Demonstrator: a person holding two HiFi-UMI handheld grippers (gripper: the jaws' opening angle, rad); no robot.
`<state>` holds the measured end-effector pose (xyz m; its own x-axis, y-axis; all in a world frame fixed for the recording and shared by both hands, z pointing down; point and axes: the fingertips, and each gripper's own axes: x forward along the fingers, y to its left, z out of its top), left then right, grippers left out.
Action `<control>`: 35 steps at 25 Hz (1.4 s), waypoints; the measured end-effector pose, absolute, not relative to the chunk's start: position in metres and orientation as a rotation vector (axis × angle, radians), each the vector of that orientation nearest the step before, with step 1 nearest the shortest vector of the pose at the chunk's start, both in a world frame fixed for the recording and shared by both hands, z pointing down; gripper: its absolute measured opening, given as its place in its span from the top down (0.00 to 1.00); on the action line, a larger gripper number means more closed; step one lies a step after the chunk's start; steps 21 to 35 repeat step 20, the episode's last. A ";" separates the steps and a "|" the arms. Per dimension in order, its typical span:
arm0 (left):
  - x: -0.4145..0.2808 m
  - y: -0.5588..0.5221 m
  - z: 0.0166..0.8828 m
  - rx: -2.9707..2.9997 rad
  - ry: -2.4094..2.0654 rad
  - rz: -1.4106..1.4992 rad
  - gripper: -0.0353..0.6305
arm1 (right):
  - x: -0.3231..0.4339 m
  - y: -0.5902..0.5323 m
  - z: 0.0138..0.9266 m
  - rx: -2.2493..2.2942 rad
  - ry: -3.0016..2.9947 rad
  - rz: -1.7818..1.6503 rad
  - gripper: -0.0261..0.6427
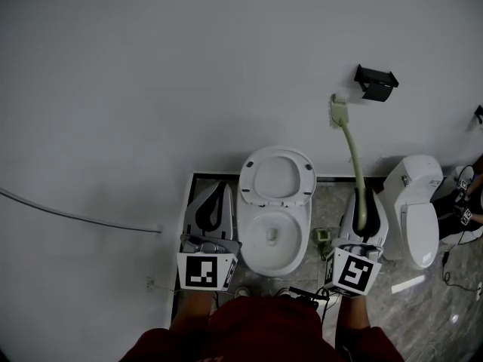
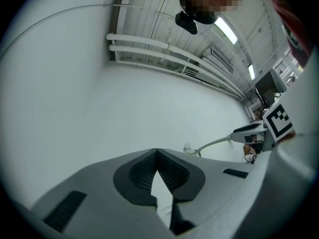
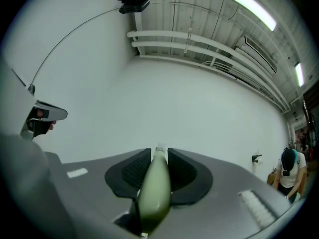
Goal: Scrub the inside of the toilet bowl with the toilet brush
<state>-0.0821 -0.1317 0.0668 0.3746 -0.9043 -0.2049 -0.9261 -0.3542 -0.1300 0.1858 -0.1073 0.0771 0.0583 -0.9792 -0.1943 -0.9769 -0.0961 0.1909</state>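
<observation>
A white toilet (image 1: 275, 221) stands against the wall with its lid up and the bowl (image 1: 272, 237) open, between my two grippers. My right gripper (image 1: 362, 202) is shut on the pale green toilet brush (image 1: 353, 161), right of the bowl. The handle (image 3: 155, 188) fills the gap between the pads, and the brush head (image 1: 337, 110) points up along the wall. My left gripper (image 1: 219, 193) hangs left of the toilet, shut with nothing in it; its pads (image 2: 144, 171) meet at the tips. From the left gripper view the brush (image 2: 209, 144) shows far off.
A second white toilet (image 1: 416, 210) stands at the right. A small green holder (image 1: 322, 237) sits on the marble floor between toilet and right gripper. A black bracket (image 1: 375, 82) is on the wall. A thin cable (image 1: 68, 215) runs along the wall at left. A person (image 3: 290, 171) stands far right.
</observation>
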 end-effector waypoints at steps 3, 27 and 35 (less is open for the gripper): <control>-0.079 -0.130 0.066 -2.411 1.627 0.123 0.94 | 0.184 -0.108 0.077 2.265 -2.113 -0.428 0.79; -0.082 -0.129 0.072 -2.397 1.645 0.110 0.94 | 0.180 -0.110 0.074 2.236 -2.114 -0.485 0.79; -0.082 -0.129 0.072 -2.397 1.645 0.110 0.94 | 0.180 -0.110 0.074 2.236 -2.114 -0.485 0.79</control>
